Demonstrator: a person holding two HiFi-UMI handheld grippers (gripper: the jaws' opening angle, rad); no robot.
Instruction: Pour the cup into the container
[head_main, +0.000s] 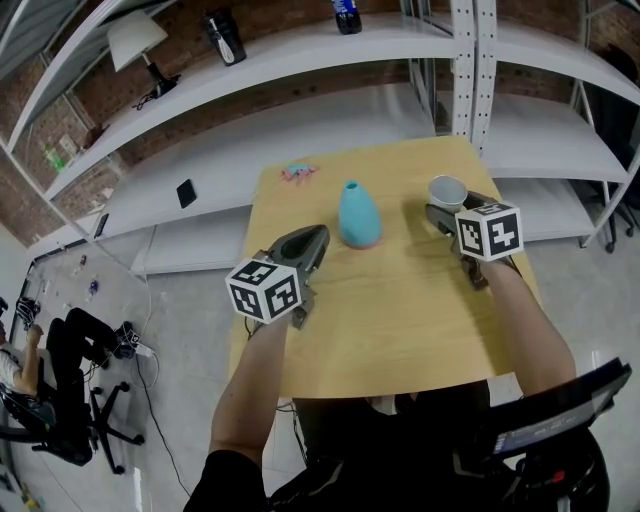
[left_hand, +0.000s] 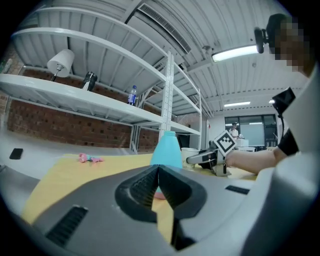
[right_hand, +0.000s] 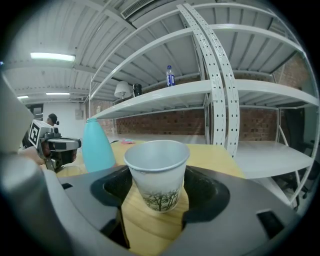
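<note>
A white paper cup (head_main: 447, 190) with a tree print stands upright on the wooden table (head_main: 400, 320) at the back right. My right gripper (head_main: 440, 207) is open, with a jaw on each side of the cup (right_hand: 157, 172) and a small gap showing on both sides. A teal narrow-necked vase (head_main: 359, 215) stands mid-table, left of the cup. My left gripper (head_main: 311, 240) sits just left of the vase (left_hand: 166, 150), shut with its tips meeting and nothing between them. The right gripper view shows the vase (right_hand: 97, 147) at the left.
A small pink object (head_main: 298, 172) lies at the table's far left corner. White shelves behind carry a lamp (head_main: 140, 45), a black mug (head_main: 225, 38) and a bottle (head_main: 346, 15). A shelf upright (head_main: 474, 70) rises behind the cup. A person (head_main: 30, 370) sits far left.
</note>
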